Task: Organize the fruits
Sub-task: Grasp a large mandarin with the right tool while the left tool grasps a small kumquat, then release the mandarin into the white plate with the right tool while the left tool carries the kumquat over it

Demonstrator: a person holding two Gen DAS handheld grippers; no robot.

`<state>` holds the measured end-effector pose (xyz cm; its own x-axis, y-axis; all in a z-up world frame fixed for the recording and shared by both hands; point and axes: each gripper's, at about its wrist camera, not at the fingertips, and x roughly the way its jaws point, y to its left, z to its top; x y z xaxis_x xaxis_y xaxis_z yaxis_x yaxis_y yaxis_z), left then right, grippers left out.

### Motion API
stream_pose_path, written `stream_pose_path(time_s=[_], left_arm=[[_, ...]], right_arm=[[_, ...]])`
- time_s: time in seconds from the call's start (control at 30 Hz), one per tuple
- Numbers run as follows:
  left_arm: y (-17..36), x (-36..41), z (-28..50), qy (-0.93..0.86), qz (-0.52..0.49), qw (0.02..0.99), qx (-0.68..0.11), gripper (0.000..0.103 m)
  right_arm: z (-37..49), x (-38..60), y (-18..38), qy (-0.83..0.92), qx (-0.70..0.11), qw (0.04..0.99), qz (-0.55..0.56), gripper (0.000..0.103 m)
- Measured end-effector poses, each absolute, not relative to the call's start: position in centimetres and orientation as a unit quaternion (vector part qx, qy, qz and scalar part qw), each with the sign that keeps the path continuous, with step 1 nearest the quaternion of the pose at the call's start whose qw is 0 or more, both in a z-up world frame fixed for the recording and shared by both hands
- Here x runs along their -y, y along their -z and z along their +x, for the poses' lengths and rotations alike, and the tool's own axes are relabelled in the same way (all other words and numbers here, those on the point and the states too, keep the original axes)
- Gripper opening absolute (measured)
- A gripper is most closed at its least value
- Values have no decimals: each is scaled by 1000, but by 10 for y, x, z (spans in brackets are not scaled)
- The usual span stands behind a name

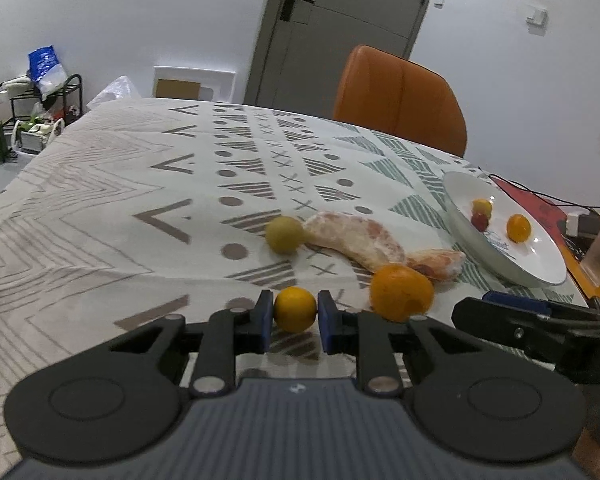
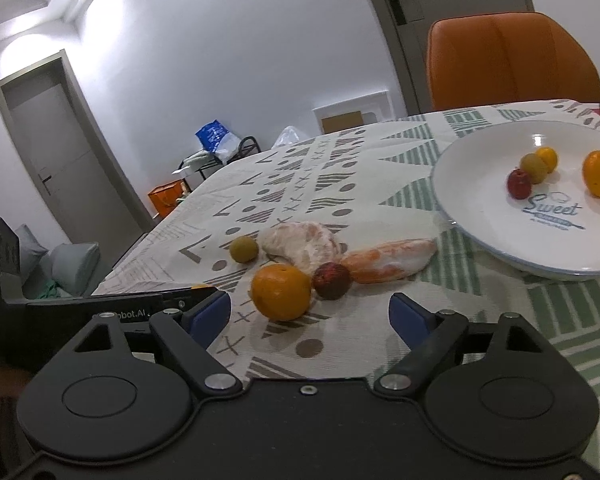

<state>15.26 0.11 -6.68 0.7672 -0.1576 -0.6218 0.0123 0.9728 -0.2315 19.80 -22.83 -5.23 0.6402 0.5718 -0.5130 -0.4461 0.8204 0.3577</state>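
Left wrist view: the left hand-held gripper [image 1: 295, 316] is clamped on a small yellow fruit [image 1: 295, 309], its blue pads touching both sides, just above the patterned cloth of the desk [image 1: 100, 208]. Just beside it lies an orange [image 1: 401, 292], with two peeled pomelo segments [image 1: 356, 240] behind it and a green fruit [image 1: 285, 235] touching the end of the longer segment. A white plate [image 1: 540, 264] near the desk's right edge holds several small fruits. The right hand-held gripper [image 1: 540, 320] enters from that side.

Right wrist view: the right hand-held gripper [image 2: 310, 312] is spread wide with nothing between its pads, facing the orange [image 2: 281, 291] and a dark red fruit [image 2: 332, 275] that touch each other. The plate [image 2: 480, 216], towards the far right corner, carries four fruits.
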Motion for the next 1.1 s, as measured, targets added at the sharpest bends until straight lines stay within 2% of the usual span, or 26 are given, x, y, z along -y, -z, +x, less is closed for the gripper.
stream_pose_path(time_s=[0.43,0.5,0.53,0.57,1.1], left_arm=[[58,-37,140,3,-113,938,-327,22],[58,-40,139,-2,-114,938,-326,22],[58,-42,139,-4,-115,938,-326,22],[58,-43,139,-5,-116,938,-327,22],[54,-16,147,27,-103,940,-323,22]], right_arm=[[211,190,60,-302,-341,886,89,79],[212,187,62,-299,-344,886,88,70],[212,188,62,-296,-344,887,89,48],[214,189,63,-290,-349,887,88,36],[200,220,50,-286,-334,893,92,35]])
